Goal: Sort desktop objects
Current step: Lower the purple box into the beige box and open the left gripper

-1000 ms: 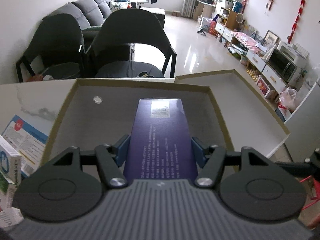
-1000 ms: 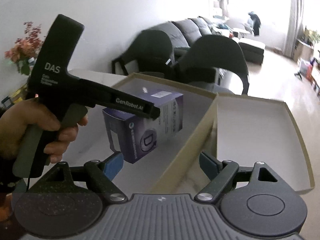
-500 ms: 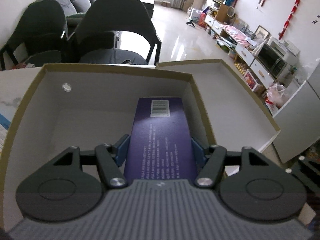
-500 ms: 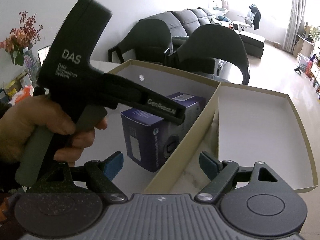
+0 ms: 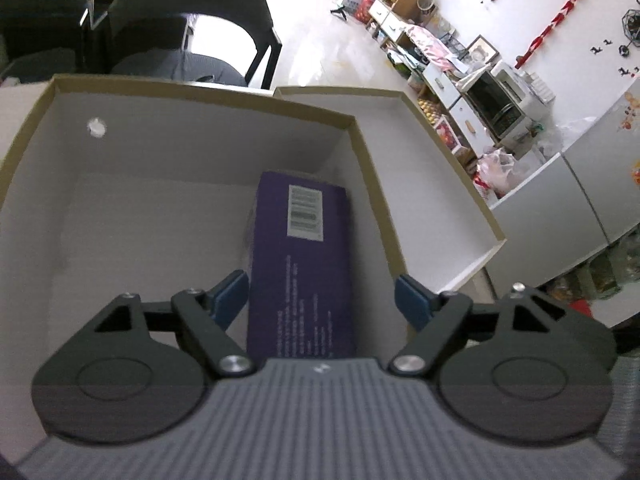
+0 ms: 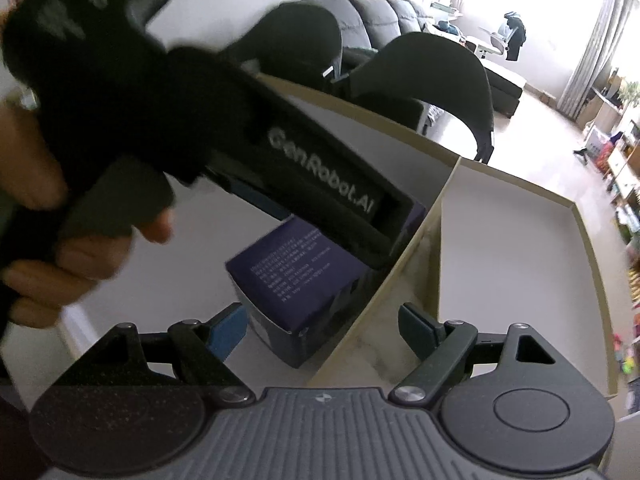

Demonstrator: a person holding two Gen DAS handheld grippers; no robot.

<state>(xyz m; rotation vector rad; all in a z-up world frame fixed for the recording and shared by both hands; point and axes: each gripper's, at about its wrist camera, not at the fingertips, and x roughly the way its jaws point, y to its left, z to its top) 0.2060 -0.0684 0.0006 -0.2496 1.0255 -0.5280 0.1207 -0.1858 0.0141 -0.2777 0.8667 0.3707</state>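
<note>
Left wrist: purple box lies inside the cardboard box; both tools released, left tool, right tool.

I see the left gripper with its blue-padded fingers spread apart, touching nothing on either side. In the right wrist view a hand wraps its handle, blurred. The right gripper also stands wide, nothing between its pads.

The carton lies inside the box, against its right wall; the lid sits just right.
</note>
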